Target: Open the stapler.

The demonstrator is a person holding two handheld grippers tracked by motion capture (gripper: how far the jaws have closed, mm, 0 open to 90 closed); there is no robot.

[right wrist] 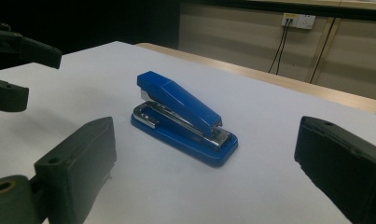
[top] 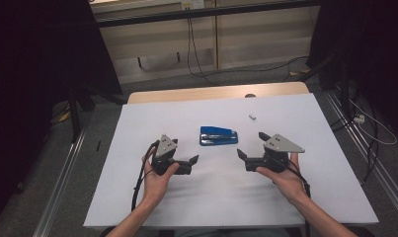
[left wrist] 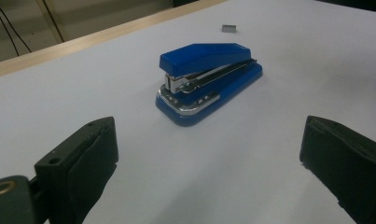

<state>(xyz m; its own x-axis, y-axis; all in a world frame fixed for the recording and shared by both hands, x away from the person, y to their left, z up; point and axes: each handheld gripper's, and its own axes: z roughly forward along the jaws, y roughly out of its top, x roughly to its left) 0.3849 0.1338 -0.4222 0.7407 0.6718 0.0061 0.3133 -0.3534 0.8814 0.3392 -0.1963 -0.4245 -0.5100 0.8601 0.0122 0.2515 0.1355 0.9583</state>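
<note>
A blue stapler (top: 218,136) lies flat on the white table (top: 310,168), near its middle. My left gripper (top: 186,150) is held in a hand at the stapler's near left, open, with nothing between its jaws. At the near right my right gripper (top: 251,144) is open too and holds nothing. In the left gripper view the stapler (left wrist: 209,79) lies a little beyond the open left gripper (left wrist: 209,154), its mouth end nearest. In the right gripper view the stapler (right wrist: 183,116) lies ahead of the open right gripper (right wrist: 204,163), and the left gripper (right wrist: 24,74) shows at the far left.
A small grey strip of staples (top: 253,117) (left wrist: 229,28) lies beyond the stapler, to its right. A wooden strip (top: 211,92) runs along the table's far edge. Cables (top: 194,54) hang on the wall behind, and dark stands flank the table.
</note>
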